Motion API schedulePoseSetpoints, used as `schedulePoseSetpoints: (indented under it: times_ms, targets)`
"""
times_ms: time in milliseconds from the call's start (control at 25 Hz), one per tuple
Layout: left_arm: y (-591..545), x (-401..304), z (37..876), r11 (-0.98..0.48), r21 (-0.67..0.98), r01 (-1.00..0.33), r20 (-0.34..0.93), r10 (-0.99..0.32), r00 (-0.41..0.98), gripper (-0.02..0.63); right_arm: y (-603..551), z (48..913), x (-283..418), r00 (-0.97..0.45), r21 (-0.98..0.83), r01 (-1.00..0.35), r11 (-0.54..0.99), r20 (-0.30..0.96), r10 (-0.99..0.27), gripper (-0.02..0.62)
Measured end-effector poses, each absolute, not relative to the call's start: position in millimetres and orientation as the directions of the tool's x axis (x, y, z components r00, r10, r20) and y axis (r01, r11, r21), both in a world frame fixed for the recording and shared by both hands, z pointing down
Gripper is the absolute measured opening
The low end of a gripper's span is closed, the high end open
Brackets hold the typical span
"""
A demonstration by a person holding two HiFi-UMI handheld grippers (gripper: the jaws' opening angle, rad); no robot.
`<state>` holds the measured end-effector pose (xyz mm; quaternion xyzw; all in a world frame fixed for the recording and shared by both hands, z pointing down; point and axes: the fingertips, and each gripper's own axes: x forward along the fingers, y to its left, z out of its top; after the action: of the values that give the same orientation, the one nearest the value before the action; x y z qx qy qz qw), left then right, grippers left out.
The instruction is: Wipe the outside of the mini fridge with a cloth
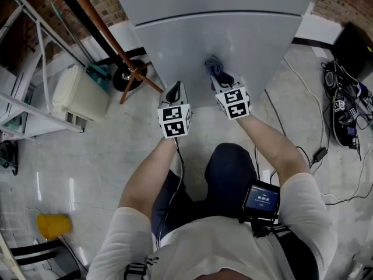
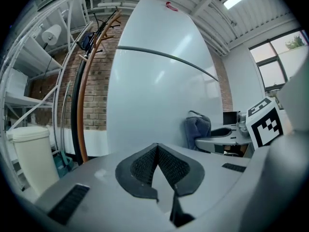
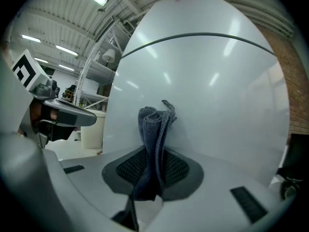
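The pale grey mini fridge stands in front of me, a dark door seam running across its front. My right gripper is shut on a folded blue-grey cloth, which presses against the fridge's lower door. That cloth stands up between the right jaws, its top touching the fridge. My left gripper hangs a little left of it, shut and holding nothing, near the fridge's lower front. From the left gripper I see the fridge ahead and the cloth at right.
A brown wooden coat stand leans left of the fridge. A cream bin and a metal shelf rack are further left. A yellow object lies on the floor. Cables and black gear lie at right.
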<state>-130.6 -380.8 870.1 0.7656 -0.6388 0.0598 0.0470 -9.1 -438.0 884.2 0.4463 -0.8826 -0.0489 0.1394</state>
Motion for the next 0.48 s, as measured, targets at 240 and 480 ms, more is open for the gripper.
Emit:
schedulePoseSetpoints:
  times_ms: [240, 480]
  targets:
    - [-393, -88, 869, -0.229, -0.016, -0.973, 0.151, -0.963, 0.224, 0.000, -452, 884, 57, -0.489, 0.192, -0.830, 0.523, 0.199, -0.849, 0.080]
    - [-404, -42, 867, -0.279, -0.025, -0.960, 0.149, -0.951, 0.273, 0.000, -465, 885, 123, -0.411, 0.177, -0.878, 0.444, 0.196, -0.891, 0.080]
